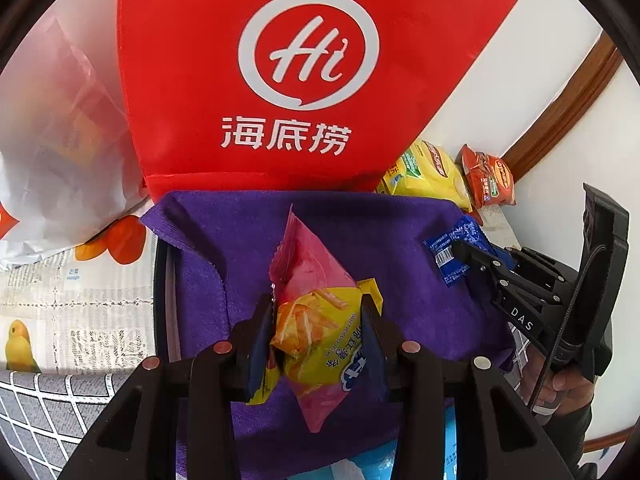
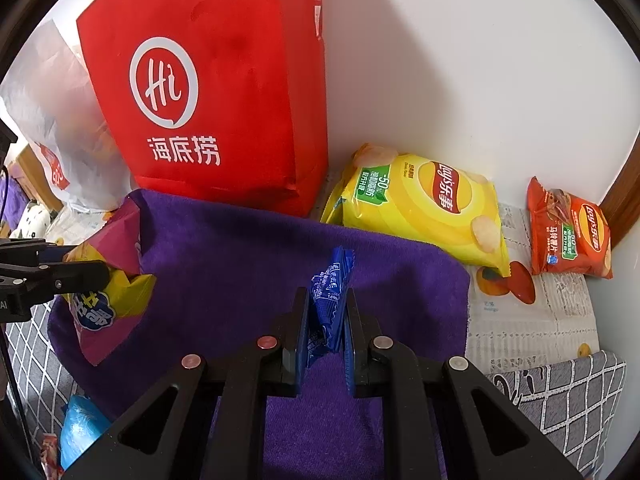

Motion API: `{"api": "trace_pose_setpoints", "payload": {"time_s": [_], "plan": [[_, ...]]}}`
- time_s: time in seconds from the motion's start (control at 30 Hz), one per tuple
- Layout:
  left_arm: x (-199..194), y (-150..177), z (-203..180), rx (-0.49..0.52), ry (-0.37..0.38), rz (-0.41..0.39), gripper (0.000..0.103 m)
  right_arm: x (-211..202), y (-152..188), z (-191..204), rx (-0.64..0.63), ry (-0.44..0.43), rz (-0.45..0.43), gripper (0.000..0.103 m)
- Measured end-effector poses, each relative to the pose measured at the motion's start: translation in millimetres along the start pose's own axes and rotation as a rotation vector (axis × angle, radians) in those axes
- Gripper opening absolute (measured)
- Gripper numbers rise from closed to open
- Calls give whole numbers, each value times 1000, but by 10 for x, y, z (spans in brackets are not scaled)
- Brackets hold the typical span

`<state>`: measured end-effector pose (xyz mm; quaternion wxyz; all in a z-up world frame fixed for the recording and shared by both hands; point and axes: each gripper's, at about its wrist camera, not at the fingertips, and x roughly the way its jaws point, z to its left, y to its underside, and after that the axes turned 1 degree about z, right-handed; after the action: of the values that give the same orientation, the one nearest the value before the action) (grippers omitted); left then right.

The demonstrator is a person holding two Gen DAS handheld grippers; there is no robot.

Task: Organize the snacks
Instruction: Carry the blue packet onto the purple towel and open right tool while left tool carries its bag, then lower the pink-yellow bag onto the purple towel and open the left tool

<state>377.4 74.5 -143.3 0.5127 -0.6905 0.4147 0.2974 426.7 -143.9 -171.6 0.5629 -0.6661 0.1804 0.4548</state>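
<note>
- Clamping jaws of the left gripper (image 1: 318,334) are squeezing a pink-and-yellow sweet potato snack bag (image 1: 316,312) above the purple towel (image 1: 224,240).
- Right gripper (image 2: 326,322) is pinching a small blue wrapper (image 2: 330,284) over that towel, near the red Haidilao bag (image 2: 208,92).

Purple cloth (image 2: 248,264): fuzzy, matt towel fabric. Red bag (image 2: 208,80): matt non-woven fabric. Yellow chip bag (image 2: 424,216), orange chip bag (image 2: 568,232), pink-yellow snack packet (image 1: 316,312), blue wrapper (image 2: 332,292): glossy crinkled plastic film. Gripper fingers (image 2: 300,344): matt black plastic. Wood trim (image 1: 560,108): varnished.
</note>
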Motion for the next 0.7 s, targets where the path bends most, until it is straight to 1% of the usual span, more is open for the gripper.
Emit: {"api": "trace_pose_setpoints", "payload": {"time_s": [0.2, 0.43, 0.5, 0.53, 0.57, 0.63, 0.7], "plan": [[10, 11, 67, -15, 2, 7, 39, 56, 13, -25, 8, -3, 23, 15], [72, 21, 88, -23, 2, 28, 39, 105, 29, 17, -22, -2, 55, 17], [79, 21, 106, -30, 3, 34, 40, 106, 27, 15, -24, 0, 66, 24], [82, 24, 111, -31, 4, 35, 40, 99, 23, 15, -24, 2, 66, 32], [88, 23, 111, -32, 5, 37, 40, 82, 18, 15, -24, 6, 61, 36], [89, 22, 111, -32, 6, 38, 41, 28, 6, 12, -27, 17, 42, 49], [93, 17, 103, -31, 4, 42, 44, -33, -16, 5, -27, 26, 25, 56]]}}
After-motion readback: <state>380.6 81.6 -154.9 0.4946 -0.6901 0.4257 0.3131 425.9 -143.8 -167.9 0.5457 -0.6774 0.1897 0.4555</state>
